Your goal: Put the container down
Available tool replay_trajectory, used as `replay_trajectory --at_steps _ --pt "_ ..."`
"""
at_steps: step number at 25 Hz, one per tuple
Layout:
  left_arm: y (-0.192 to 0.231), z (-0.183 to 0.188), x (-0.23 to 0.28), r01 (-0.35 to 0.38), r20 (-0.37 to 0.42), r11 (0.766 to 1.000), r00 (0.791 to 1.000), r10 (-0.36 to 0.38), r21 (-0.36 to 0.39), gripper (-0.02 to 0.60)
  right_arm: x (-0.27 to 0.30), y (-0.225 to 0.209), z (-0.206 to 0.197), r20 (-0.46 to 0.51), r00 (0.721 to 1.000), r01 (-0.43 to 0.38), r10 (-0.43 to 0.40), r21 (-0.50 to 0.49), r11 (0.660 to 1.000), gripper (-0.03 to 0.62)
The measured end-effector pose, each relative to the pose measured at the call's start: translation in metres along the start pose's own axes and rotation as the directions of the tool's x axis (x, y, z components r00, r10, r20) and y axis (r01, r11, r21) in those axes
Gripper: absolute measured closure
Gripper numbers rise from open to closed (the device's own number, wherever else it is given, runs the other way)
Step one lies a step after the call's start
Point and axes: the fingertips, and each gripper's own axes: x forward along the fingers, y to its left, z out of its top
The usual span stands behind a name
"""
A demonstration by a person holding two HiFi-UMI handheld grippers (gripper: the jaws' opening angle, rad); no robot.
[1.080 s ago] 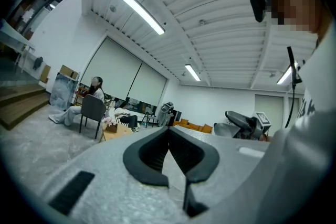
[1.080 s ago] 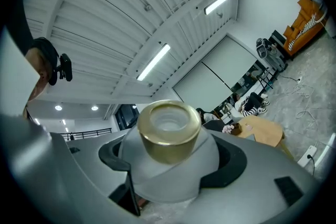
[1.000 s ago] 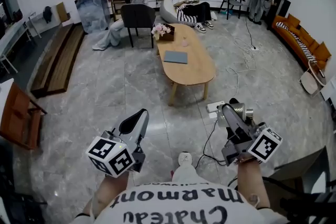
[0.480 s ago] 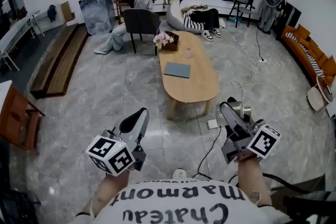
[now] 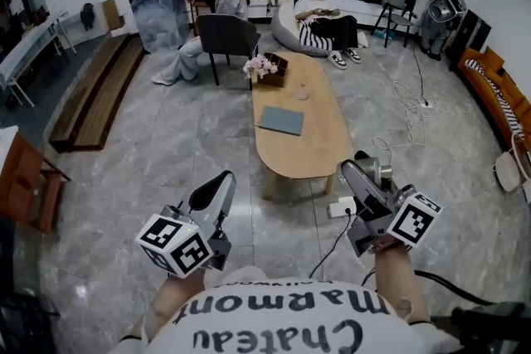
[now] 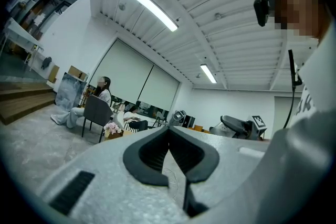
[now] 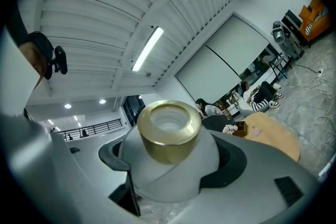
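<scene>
A white container with a gold cap (image 7: 170, 157) sits between the jaws of my right gripper (image 7: 173, 170), which is shut on it and holds it cap-up. The head view shows the container (image 5: 376, 172) at the tip of the right gripper (image 5: 362, 172), low on the right and over the floor just short of the near end of an oval wooden coffee table (image 5: 309, 147). My left gripper (image 5: 217, 185) hangs at the lower left, away from the table. In the left gripper view the left gripper (image 6: 169, 136) has its dark pads pressed together with nothing in them.
On the table lie a grey notebook (image 5: 280, 120), a small pink item (image 5: 303, 94) and a box of flowers (image 5: 264, 67). A power strip with cables (image 5: 340, 209) lies on the floor by the table's near end. A dark chair (image 5: 222, 33) and seated people are beyond.
The whole view has advanced toward the coffee table, whose near end now lies closer to the right gripper. Both grippers keep the same pose and grip.
</scene>
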Motion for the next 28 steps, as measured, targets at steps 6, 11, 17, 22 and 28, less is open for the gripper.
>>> replay_trajectory --at_steps 6,11,17,22,28 --pt "0.026 -0.007 0.023 -0.033 -0.031 0.999 0.999 0.032 -0.033 0.568 0.030 -0.034 -0.013 -0.042 0.999 0.010 -0.008 0.041 0.999 0.252" --pt "0.060 -0.008 0.056 -0.016 -0.060 0.998 0.998 0.013 -0.055 0.568 0.066 -0.065 -0.014 -0.058 0.997 0.050 -0.046 0.059 0.997 0.252" --pt "0.126 0.009 0.120 0.032 -0.093 0.997 0.995 -0.038 -0.068 0.568 0.123 -0.107 -0.006 -0.038 0.993 0.117 -0.115 0.070 0.991 0.252" --pt "0.170 0.043 0.170 0.087 -0.093 0.995 0.991 -0.092 -0.052 0.568 0.172 -0.130 0.016 0.010 0.988 0.156 -0.157 0.064 0.986 0.252" --pt "0.219 0.078 0.213 0.124 -0.096 0.991 0.987 -0.127 -0.043 0.568 0.224 -0.145 0.035 0.059 0.979 0.190 -0.193 0.042 0.981 0.252"
